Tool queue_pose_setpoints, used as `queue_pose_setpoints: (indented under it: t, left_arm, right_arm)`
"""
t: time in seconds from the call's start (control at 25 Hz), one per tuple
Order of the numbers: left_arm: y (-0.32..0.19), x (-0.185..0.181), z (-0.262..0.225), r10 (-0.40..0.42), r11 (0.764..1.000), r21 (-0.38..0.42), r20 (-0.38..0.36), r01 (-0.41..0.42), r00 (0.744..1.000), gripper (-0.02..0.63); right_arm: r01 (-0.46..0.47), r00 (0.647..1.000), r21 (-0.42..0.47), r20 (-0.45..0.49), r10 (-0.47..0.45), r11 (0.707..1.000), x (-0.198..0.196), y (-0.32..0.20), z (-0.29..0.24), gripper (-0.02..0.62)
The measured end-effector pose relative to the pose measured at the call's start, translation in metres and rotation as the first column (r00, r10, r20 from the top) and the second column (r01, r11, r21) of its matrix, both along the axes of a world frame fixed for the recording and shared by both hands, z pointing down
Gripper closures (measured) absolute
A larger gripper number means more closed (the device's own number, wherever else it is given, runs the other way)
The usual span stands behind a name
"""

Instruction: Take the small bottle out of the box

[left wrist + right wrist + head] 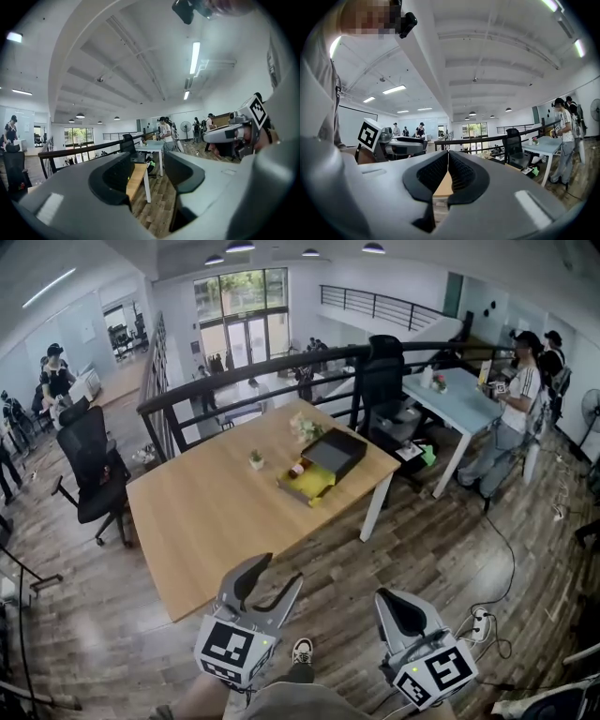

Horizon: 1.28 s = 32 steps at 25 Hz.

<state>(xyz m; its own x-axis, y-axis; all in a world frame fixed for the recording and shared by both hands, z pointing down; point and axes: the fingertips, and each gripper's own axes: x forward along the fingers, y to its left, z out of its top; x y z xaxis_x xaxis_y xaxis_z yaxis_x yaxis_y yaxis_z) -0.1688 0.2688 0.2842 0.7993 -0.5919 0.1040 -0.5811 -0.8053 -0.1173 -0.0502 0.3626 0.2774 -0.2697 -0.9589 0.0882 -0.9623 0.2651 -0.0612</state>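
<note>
My left gripper, released, and right gripper, clenched empty, hang well short of the box, so I'd reach in squarely for the bottle.

Bright, even daylight comes through the far windows, helped by ceiling strip lights. Shadows are soft. Every view bows towards dark, rounded edges; the left tool looks soft near its lens.
</note>
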Motion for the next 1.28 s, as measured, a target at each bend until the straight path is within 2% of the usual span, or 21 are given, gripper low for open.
queue_pose_setpoints:
  t: [0.48,1.04,1.28]
  left_arm:
    - [-0.174,0.015,0.019,-0.01,1.0,-0.025,0.07,0.012,0.998,0.381]
    - [-0.279,0.052,0.072,-0.035,0.991,-0.126,0.126,0.051,0.991,0.381]
    - [-0.338,0.09,0.09,-0.075,0.986,-0.132,0.165,0.097,0.983,0.382]
  right_arm:
    - [0.002,1.0,-0.029,-0.011,-0.002,1.0,0.009,-0.167,0.0,0.583]
    - [0.024,1.0,-0.145,0.021,-0.022,0.989,0.052,-0.277,0.055,0.583]
    - [0.066,0.998,-0.171,0.033,-0.061,0.983,0.088,-0.342,0.074,0.583]
